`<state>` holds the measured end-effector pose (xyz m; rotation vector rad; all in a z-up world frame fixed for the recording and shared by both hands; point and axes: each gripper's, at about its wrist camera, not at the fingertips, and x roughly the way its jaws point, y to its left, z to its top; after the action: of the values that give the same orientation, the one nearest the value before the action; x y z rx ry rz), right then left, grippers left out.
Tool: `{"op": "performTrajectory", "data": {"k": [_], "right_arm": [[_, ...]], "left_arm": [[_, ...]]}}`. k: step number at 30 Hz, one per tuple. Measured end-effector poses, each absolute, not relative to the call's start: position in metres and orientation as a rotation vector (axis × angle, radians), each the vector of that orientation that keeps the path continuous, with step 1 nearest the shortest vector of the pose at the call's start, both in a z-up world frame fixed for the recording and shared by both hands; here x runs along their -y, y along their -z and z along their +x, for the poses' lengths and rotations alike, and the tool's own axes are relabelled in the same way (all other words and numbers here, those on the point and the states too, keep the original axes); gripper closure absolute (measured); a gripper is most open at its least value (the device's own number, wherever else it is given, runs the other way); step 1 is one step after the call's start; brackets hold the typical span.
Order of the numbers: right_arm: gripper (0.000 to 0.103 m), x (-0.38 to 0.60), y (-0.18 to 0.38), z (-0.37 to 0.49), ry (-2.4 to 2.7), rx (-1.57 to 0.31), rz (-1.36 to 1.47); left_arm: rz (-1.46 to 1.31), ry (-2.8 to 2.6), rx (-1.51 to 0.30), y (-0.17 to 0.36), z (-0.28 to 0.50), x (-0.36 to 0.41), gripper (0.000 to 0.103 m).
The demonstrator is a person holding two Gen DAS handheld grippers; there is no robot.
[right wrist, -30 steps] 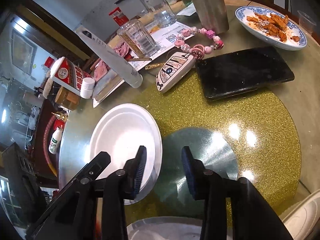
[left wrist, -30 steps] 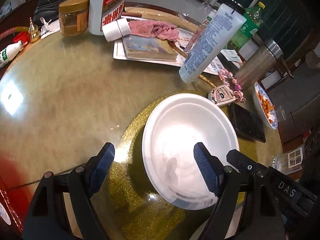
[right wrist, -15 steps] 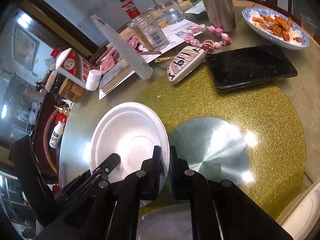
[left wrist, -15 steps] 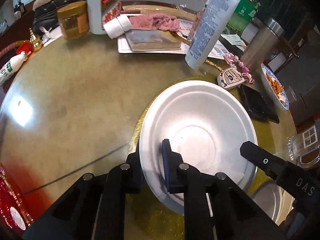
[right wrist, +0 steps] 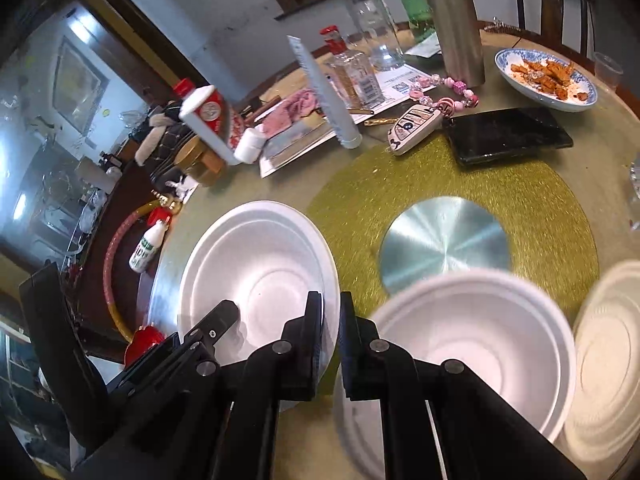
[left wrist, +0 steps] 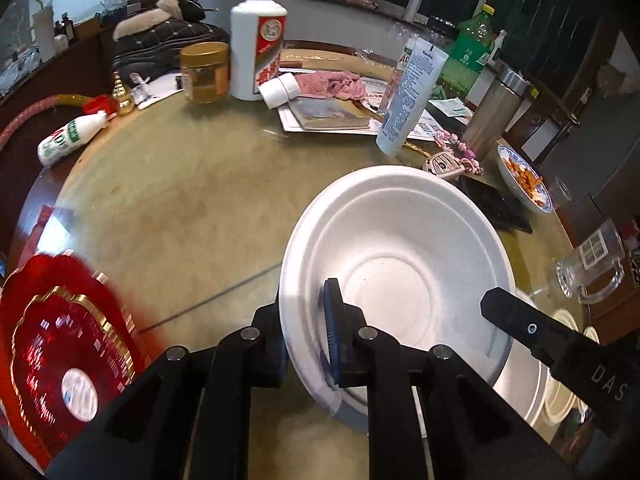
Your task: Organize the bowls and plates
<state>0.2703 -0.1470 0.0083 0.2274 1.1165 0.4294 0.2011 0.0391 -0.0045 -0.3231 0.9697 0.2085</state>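
White foam: we count one plate pinched at its rim by both claws, left claw, right claw, above the worktop; one bowl, one lid nearby.

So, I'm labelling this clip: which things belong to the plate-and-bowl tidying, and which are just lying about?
Job:
- white foam plate, pinched at its rim by both grippers, left and right
- white foam bowl

Lying about:
- black phone
- blue-patterned dish of food
- white liquor bottle
- steel flask
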Motion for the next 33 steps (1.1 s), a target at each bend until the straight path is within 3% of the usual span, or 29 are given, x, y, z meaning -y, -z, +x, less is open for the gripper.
{"op": "performTrajectory", "data": {"k": [19, 33], "right_arm": [[0.093, 0.171, -0.011, 0.143, -0.381, -1.017, 0.177], [0.093, 0.189, 0.021, 0.095, -0.358, -1.039, 0.217]], "left_arm": [[-0.263, -0.135, -0.911, 0.003, 0.106, -0.012, 0.09], [-0.209, -0.104, -0.939, 0.029, 0.071, 0.002, 0.09]]}}
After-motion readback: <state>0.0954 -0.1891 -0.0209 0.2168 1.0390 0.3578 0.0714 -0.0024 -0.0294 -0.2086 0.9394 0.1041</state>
